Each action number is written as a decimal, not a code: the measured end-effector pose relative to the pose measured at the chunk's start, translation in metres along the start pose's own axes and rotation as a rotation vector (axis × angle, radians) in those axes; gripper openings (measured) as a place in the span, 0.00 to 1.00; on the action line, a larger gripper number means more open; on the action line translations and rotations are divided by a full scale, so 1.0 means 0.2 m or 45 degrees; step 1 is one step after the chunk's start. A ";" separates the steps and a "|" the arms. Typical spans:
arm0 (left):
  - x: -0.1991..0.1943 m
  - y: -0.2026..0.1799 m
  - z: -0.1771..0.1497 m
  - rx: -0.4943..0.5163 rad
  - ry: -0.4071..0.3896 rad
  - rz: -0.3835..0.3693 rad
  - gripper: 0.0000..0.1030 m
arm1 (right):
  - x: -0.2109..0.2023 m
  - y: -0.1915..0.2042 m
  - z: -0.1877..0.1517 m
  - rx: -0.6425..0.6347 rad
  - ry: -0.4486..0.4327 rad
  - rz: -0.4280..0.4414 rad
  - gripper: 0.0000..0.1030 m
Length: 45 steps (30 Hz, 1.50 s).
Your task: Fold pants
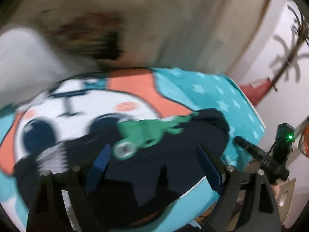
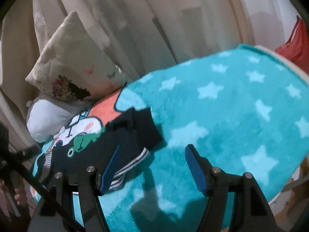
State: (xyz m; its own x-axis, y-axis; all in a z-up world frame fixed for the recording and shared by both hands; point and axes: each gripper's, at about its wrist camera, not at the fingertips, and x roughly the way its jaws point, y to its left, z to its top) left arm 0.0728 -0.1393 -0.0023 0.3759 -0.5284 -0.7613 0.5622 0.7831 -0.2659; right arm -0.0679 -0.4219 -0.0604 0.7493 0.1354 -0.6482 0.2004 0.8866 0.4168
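Small dark navy pants [image 1: 173,154] with a green dinosaur print [image 1: 146,129] and striped cuffs [image 1: 50,158] lie folded on a teal star blanket [image 1: 222,96]. My left gripper [image 1: 154,152] is open and empty, hovering just above the pants. The view is blurred. In the right wrist view the pants [image 2: 123,133] lie to the left, with a striped cuff [image 2: 131,160] by my left finger. My right gripper [image 2: 152,154] is open and empty, above the blanket [image 2: 231,116] at the pants' right edge.
A floral pillow [image 2: 71,61] and a grey-white plush [image 2: 48,119] sit at the bed's far end against beige curtains [image 2: 154,19]. A red cloth [image 2: 295,46] hangs at the right. The other gripper's body [image 1: 278,154] shows beyond the bed's right edge.
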 end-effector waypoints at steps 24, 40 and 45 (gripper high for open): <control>0.46 -0.31 0.19 0.069 0.179 -0.236 0.86 | 0.16 0.49 -0.09 -0.628 -0.036 0.368 0.71; 0.60 -0.18 0.15 -0.115 0.321 -0.298 0.16 | 0.11 0.09 -0.02 -0.374 0.028 0.118 0.63; 0.57 -0.17 0.15 -0.129 0.294 -0.291 0.16 | 0.27 0.00 0.06 -0.117 0.112 0.233 0.51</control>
State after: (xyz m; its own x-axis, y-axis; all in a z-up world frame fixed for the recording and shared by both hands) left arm 0.1189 -0.2349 -0.0620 0.0657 -0.6147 -0.7860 0.5323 0.6879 -0.4935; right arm -0.0203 -0.4202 -0.0882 0.7091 0.3321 -0.6220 0.0049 0.8798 0.4753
